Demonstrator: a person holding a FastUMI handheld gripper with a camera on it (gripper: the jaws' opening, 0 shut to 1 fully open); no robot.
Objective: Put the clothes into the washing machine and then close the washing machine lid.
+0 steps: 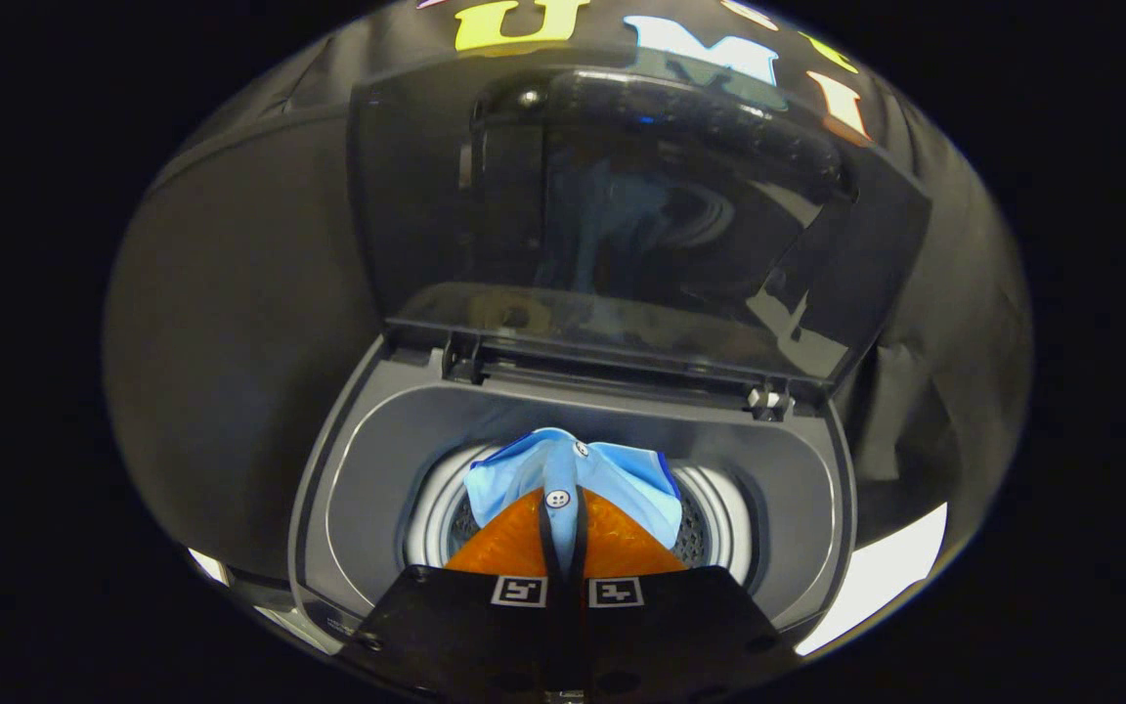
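The gripper (564,548) was held above the near edge of the washer (348,508), looking down into its round opening. Its two fingers (514,552) were drawn close together, with only a thin gap between them, and they were clenched on the shirt (612,479). A narrow strip of the shirt, the part with the buttons (557,499), ran down into that gap, so both fingers pressed on it from the two sides.

The shirt was light blue with a darker blue edge at the collar. It hung from the fingers just over the mouth of the drum (719,528), and it spread to the left and to the right beyond the finger ends. One white button sat just ahead of the fingers and a second one was a little farther, near the top fold of the cloth. I could not tell whether the lower part of the shirt already touched the inside of the drum, because the fingers hid it.

The drum showed as a pale ring with small holes on its wall, seen on both sides of the shirt. Around it was the grey top of the washer.

The lid (622,225) stood open on the far side, upright and a little tilted back, held by hinges (766,399) at the far rim. Its dark glossy panel reflected the blue cloth faintly.
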